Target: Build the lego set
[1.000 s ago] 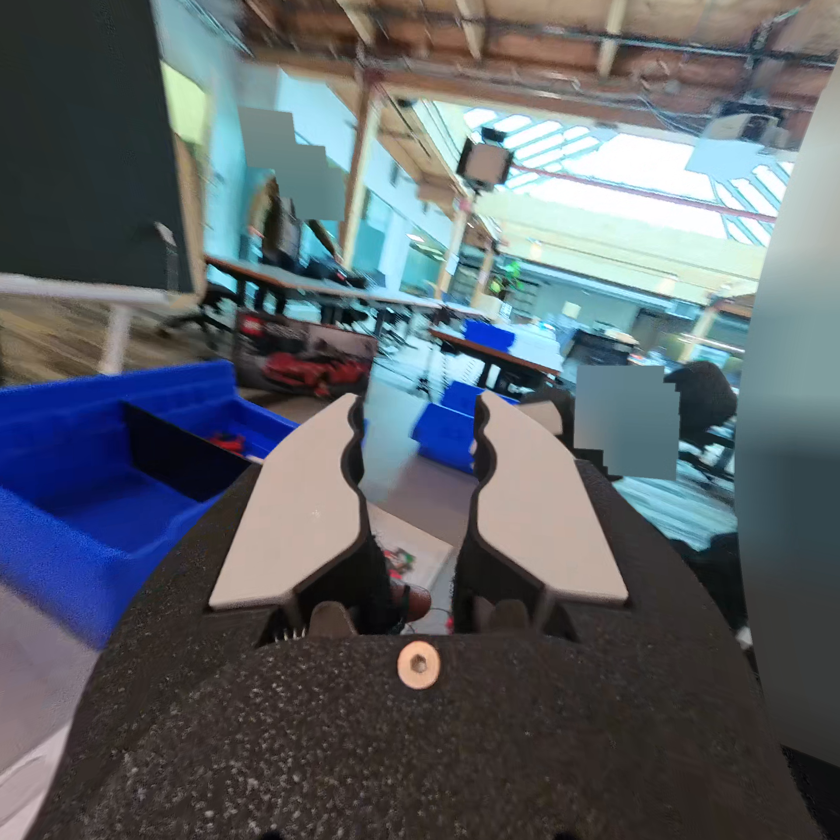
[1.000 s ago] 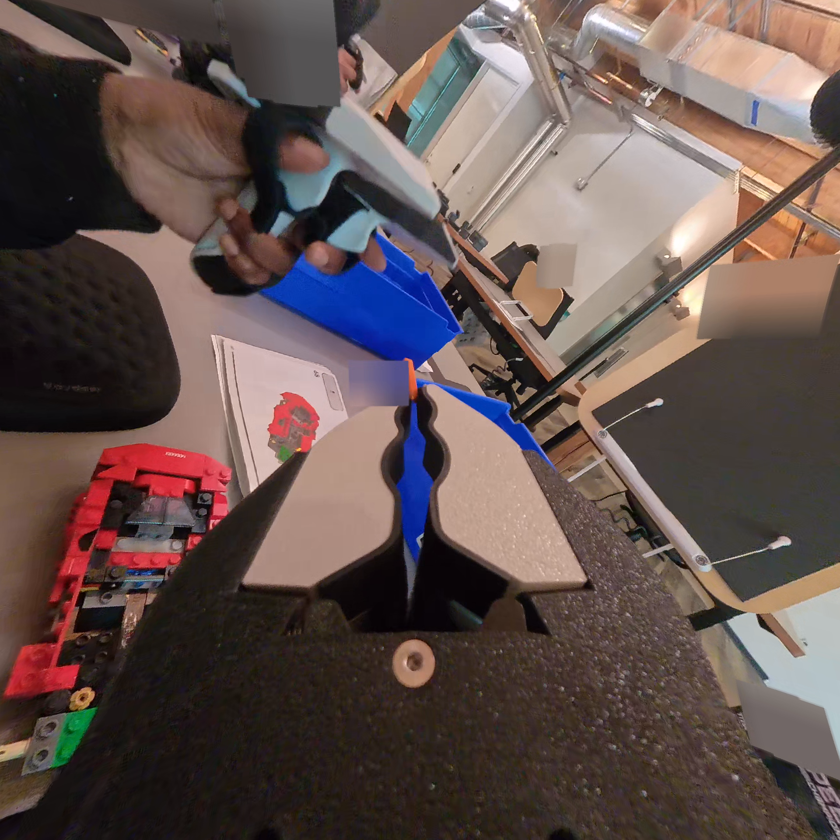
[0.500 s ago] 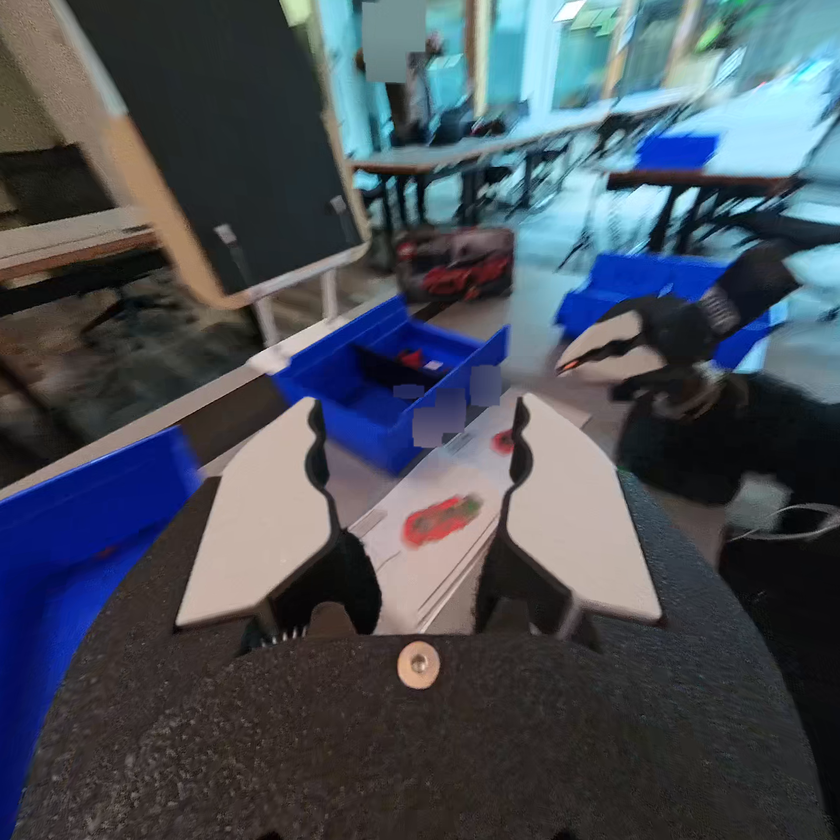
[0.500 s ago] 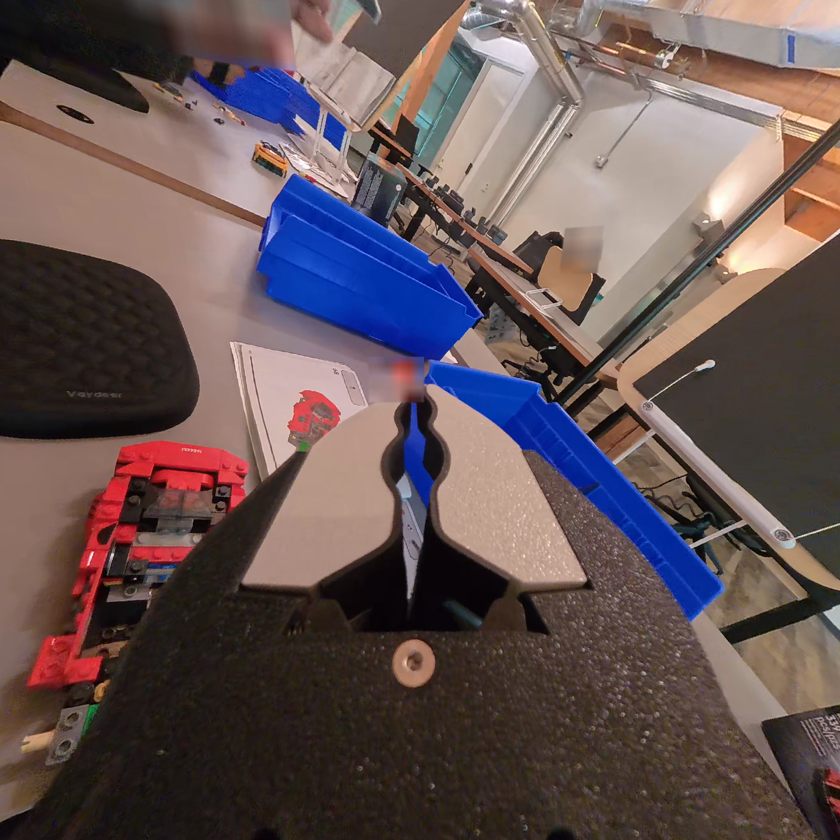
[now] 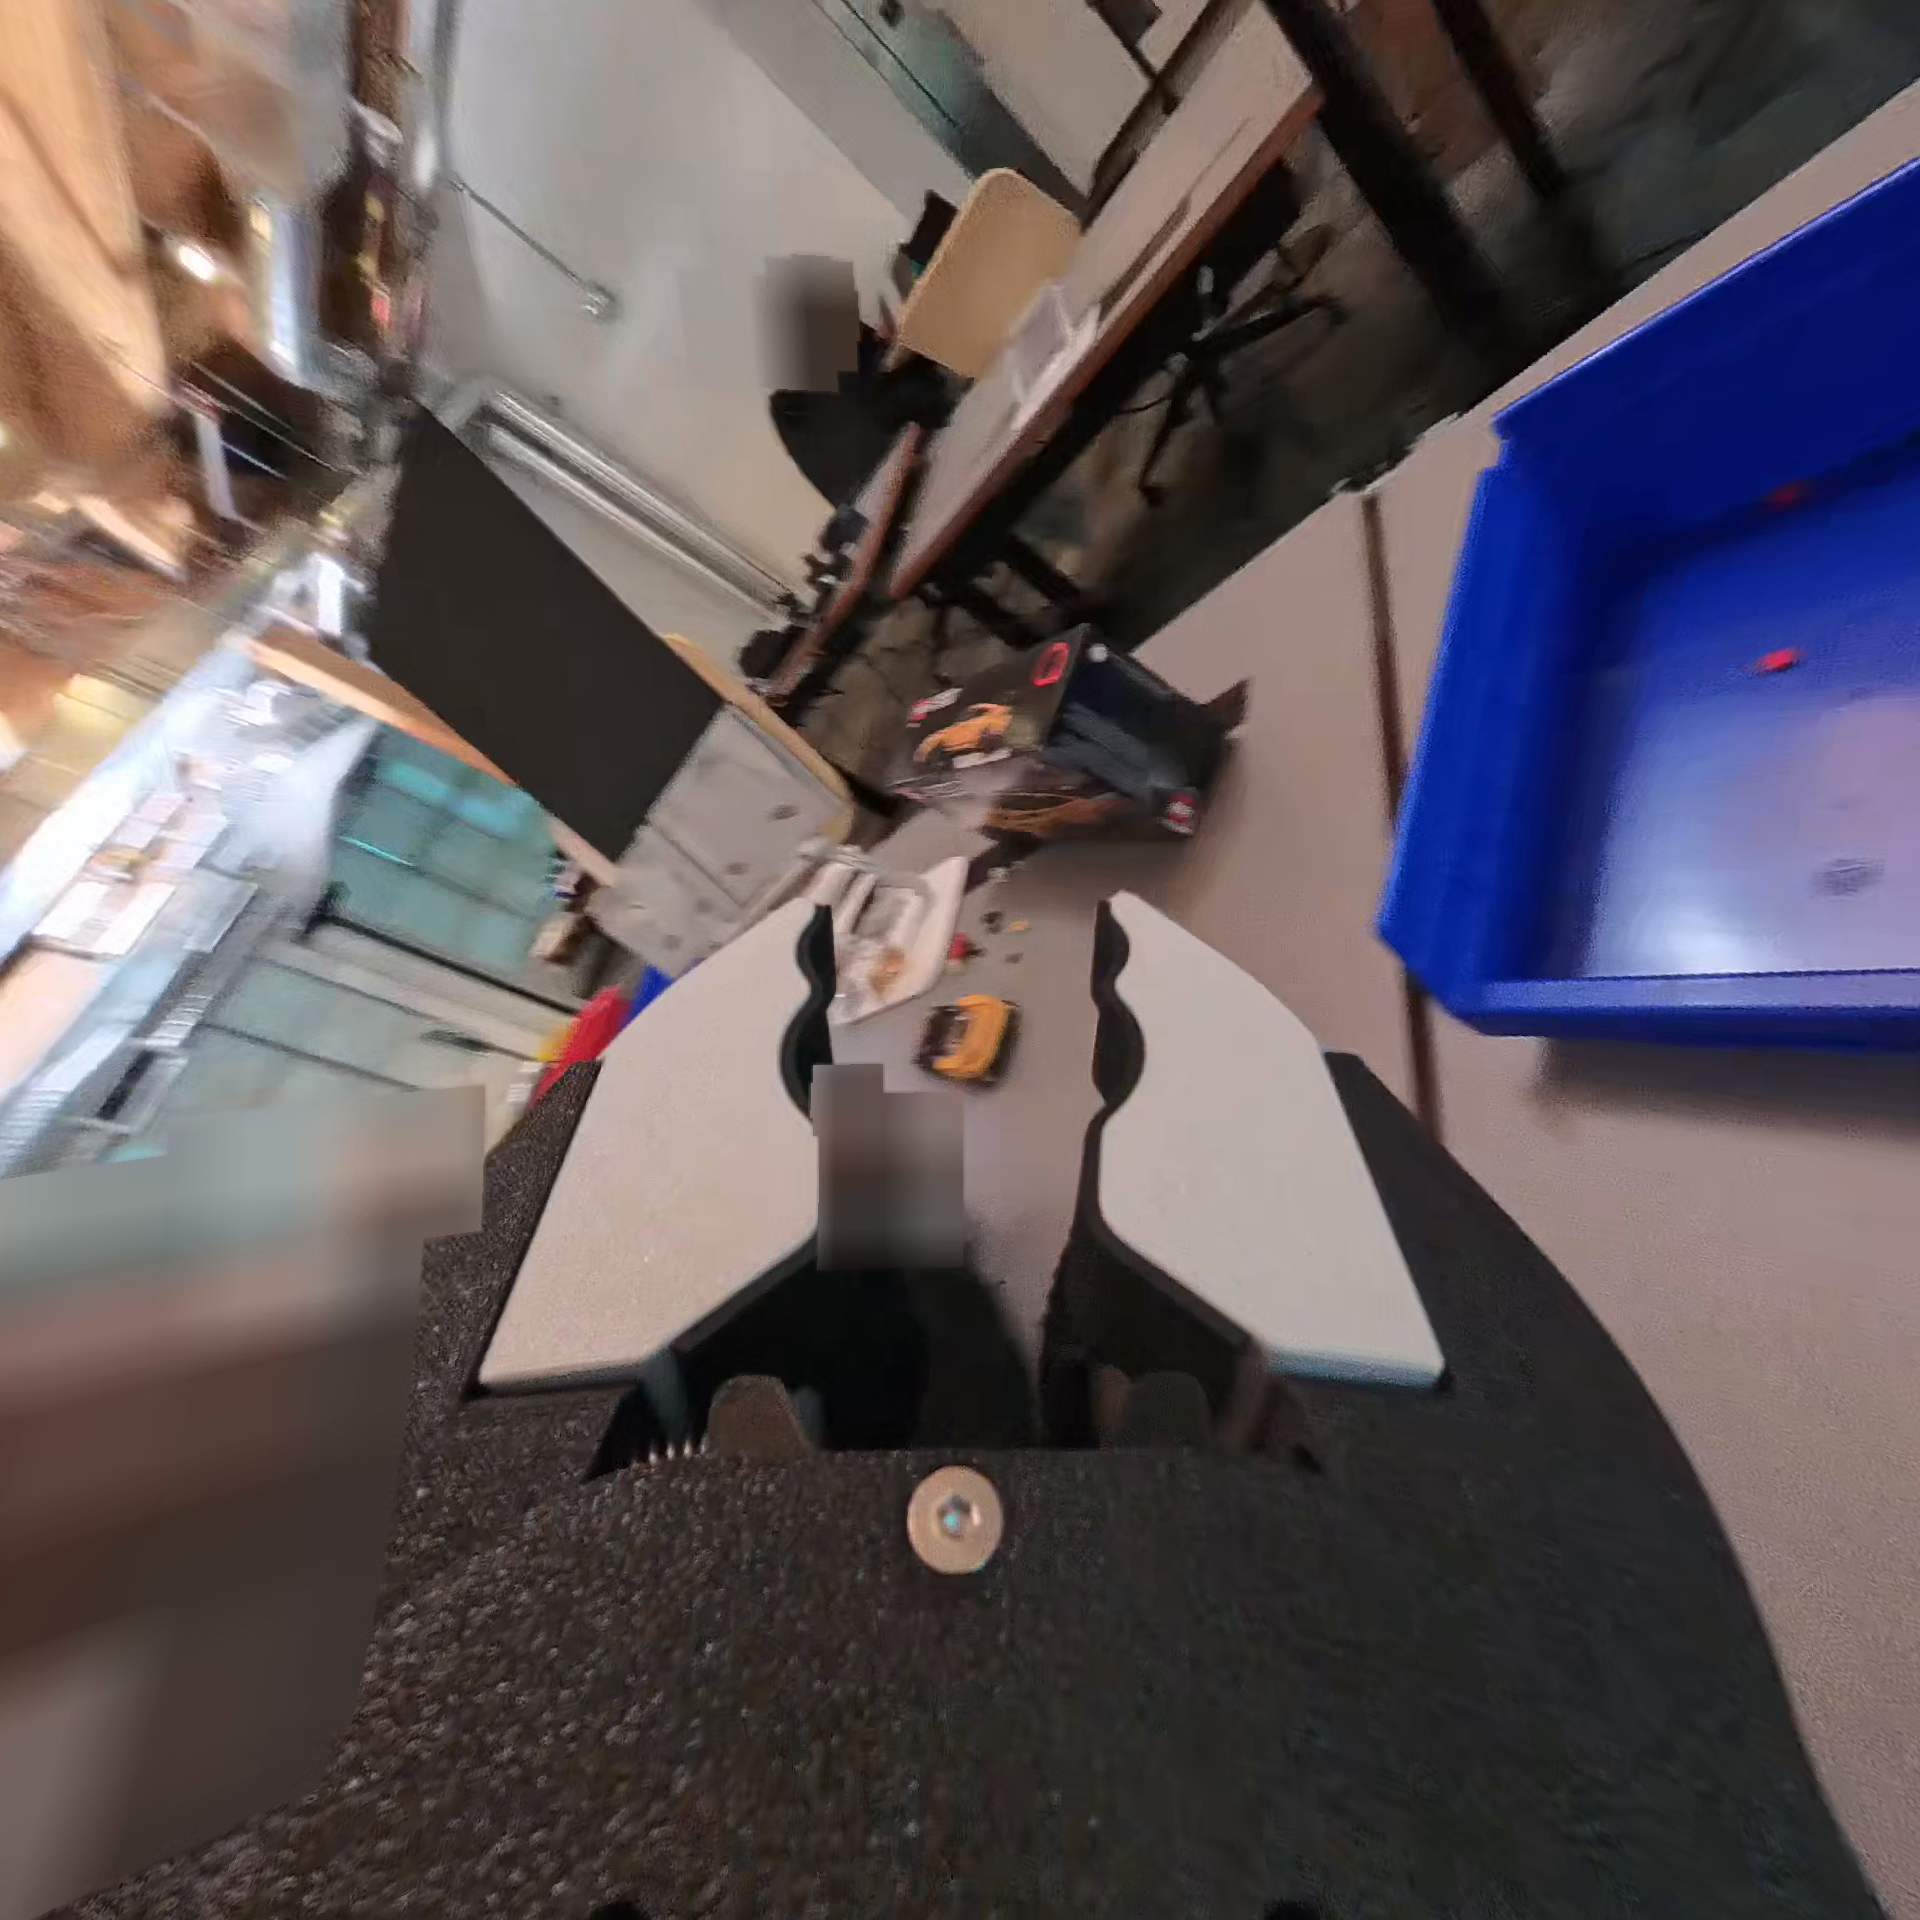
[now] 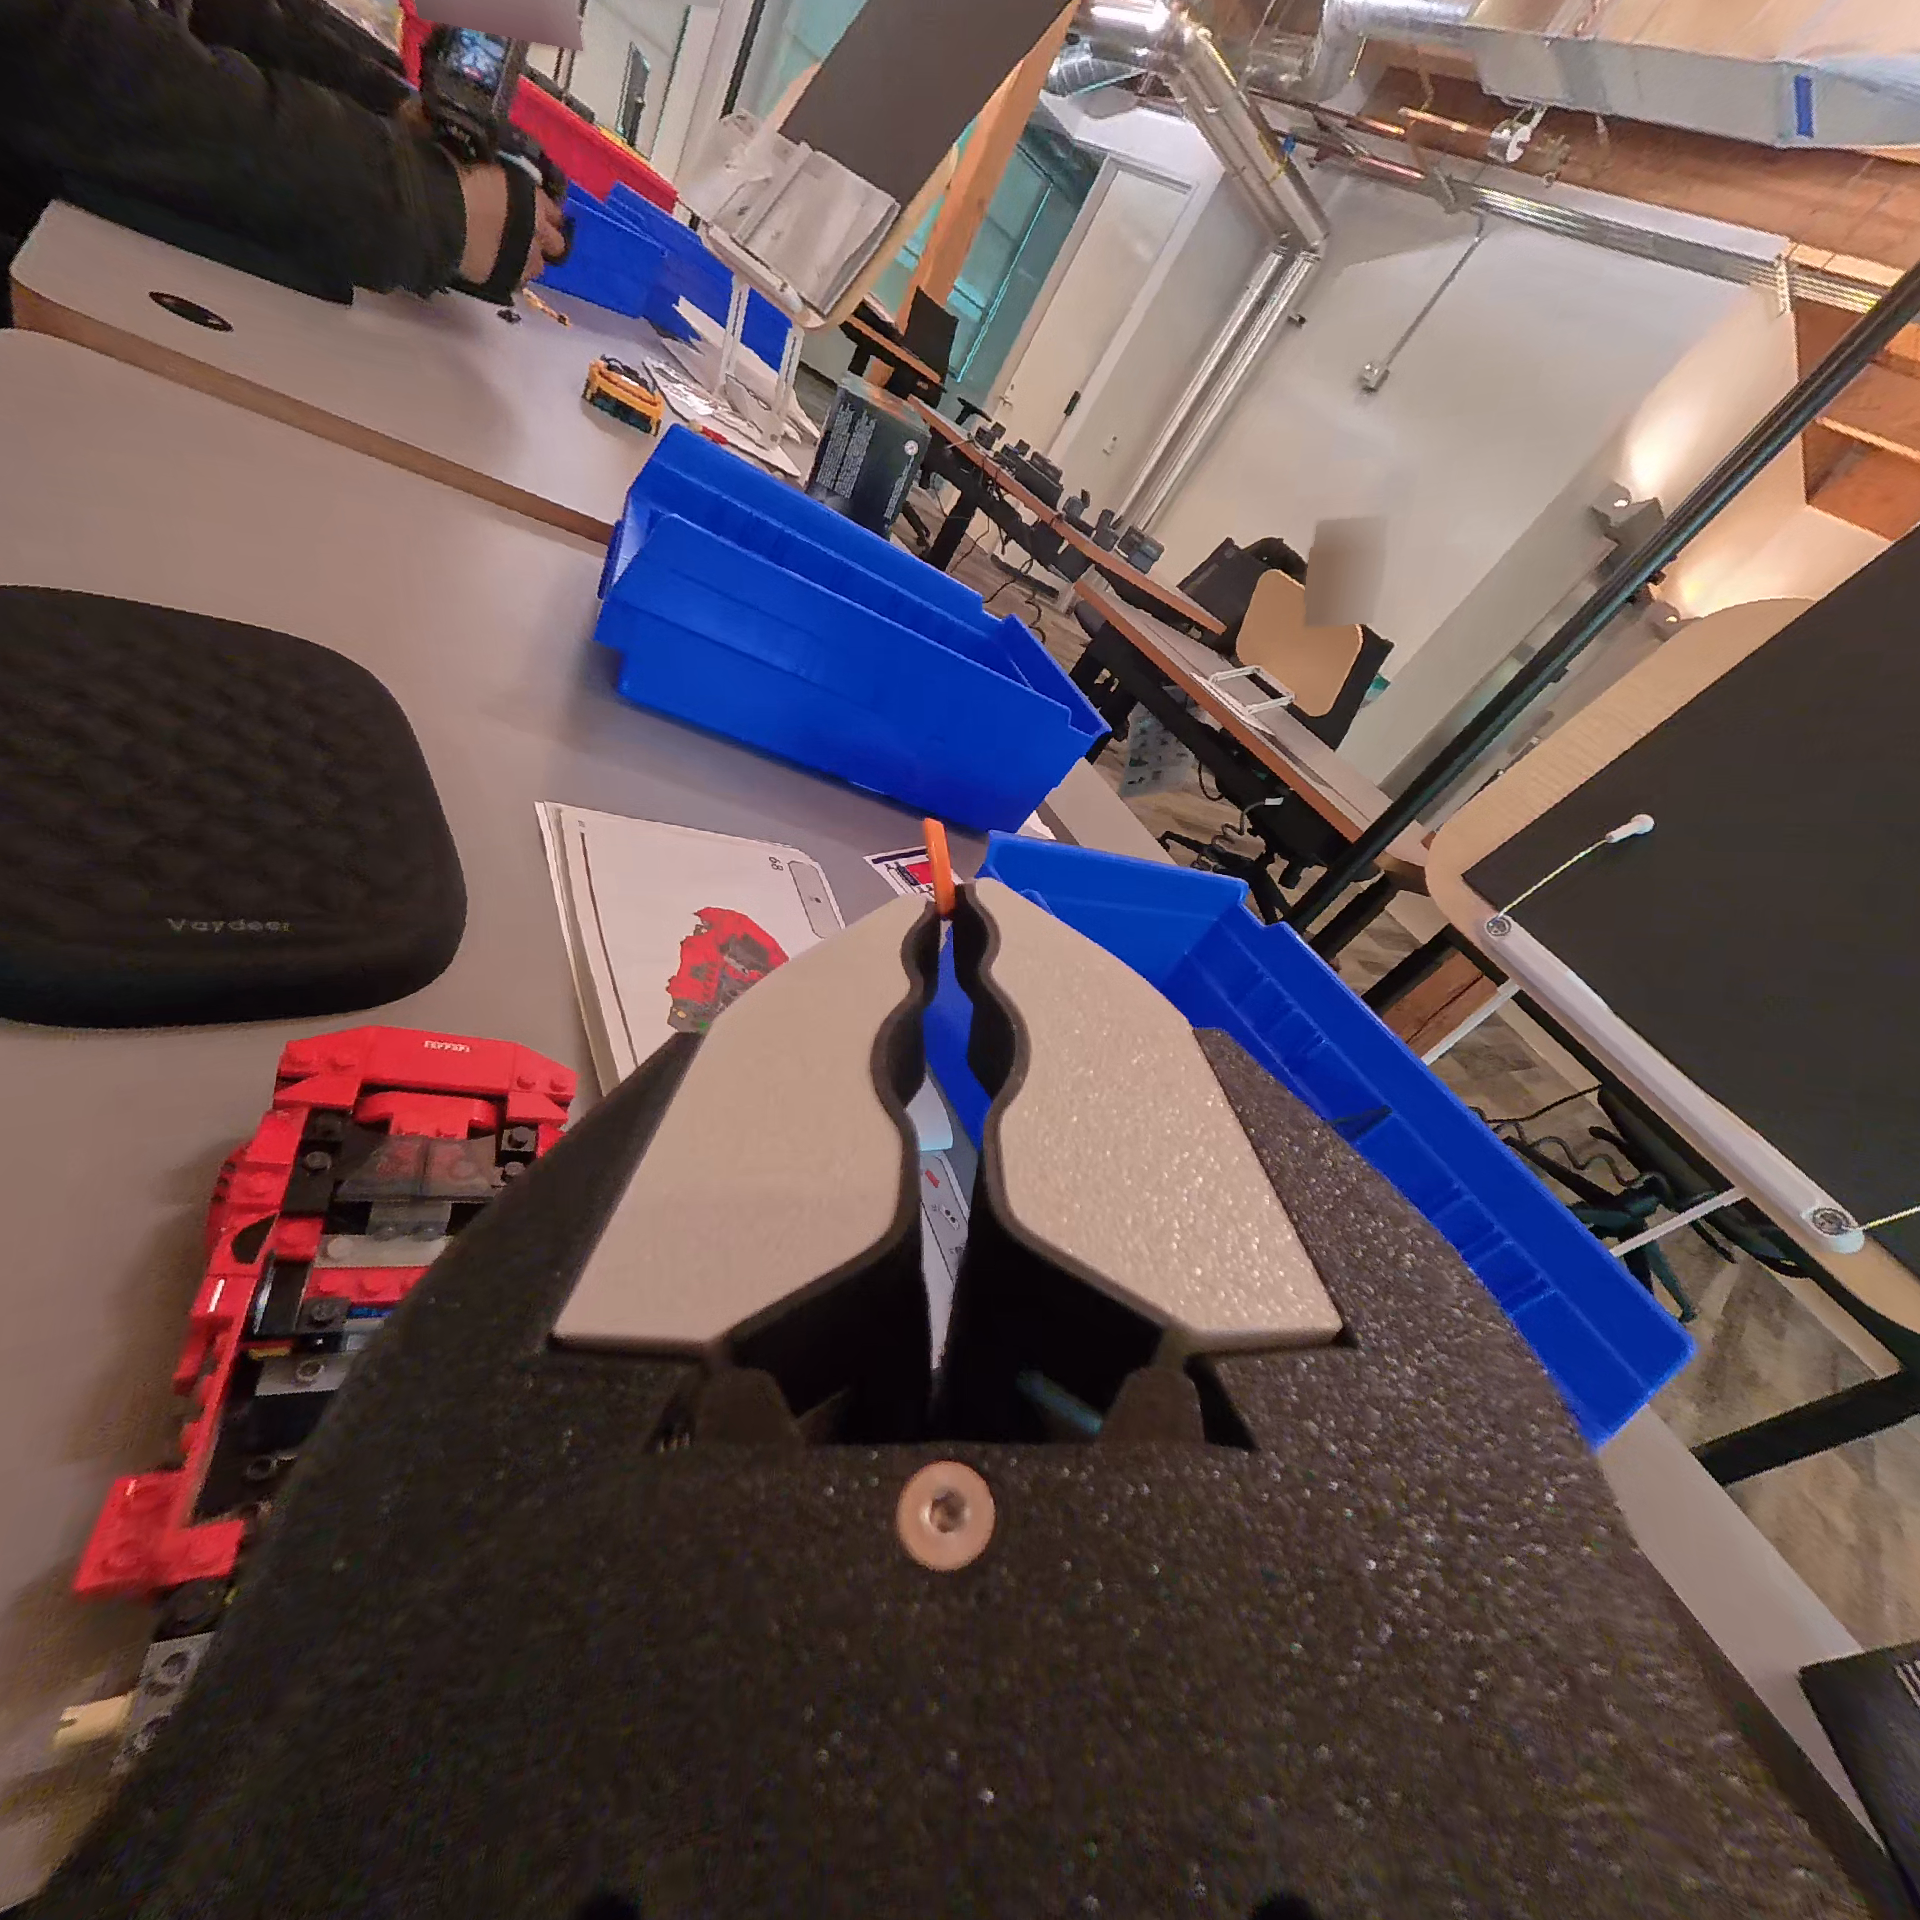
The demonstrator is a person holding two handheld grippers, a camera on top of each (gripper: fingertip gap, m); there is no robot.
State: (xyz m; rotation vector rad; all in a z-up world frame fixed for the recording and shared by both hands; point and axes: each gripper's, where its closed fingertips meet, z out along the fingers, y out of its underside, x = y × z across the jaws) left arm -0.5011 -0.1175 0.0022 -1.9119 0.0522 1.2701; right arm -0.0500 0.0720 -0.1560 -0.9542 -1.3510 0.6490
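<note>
Smooth grey laminate table (image 6: 312, 540) under everything, matte and lightly reflective. At lower left in the right wrist view, a part-built red lego car (image 6: 312, 1236): glossy studded plates, angular red shell around black and grey inner pieces, lying flat on the table and partly hidden behind the gripper body. Just beyond it, a stack of white paper instruction booklets (image 6: 675, 925), flat, printed with a red car. To the left, a black quilted cushion pad (image 6: 197, 800), rounded at the corners, soft and dimpled. Beyond the booklets, 2 rigid blue plastic bins, moulded with ribbed walls: 1 farther back (image 6: 831, 665) and 1 nearer along the table edge (image 6: 1351, 1091). Farther off on the next table, a small yellow lego car (image 6: 621, 393) and a person's black-gloved hand (image 6: 509, 234). Right gripper (image 6: 951, 914): grainy black foam-textured body, pale grey wavy-edged fingers drawn together at the tips, pinched on a thin orange lego piece (image 6: 937, 862) poking up past them, held above the booklets. Left gripper (image 5: 961, 925): same build, fingers spread well apart, nothing between them, tilted sideways over the table; blurred view. Near it on the right, a blue bin (image 5: 1662, 779) with tiny red bits on its floor.
</note>
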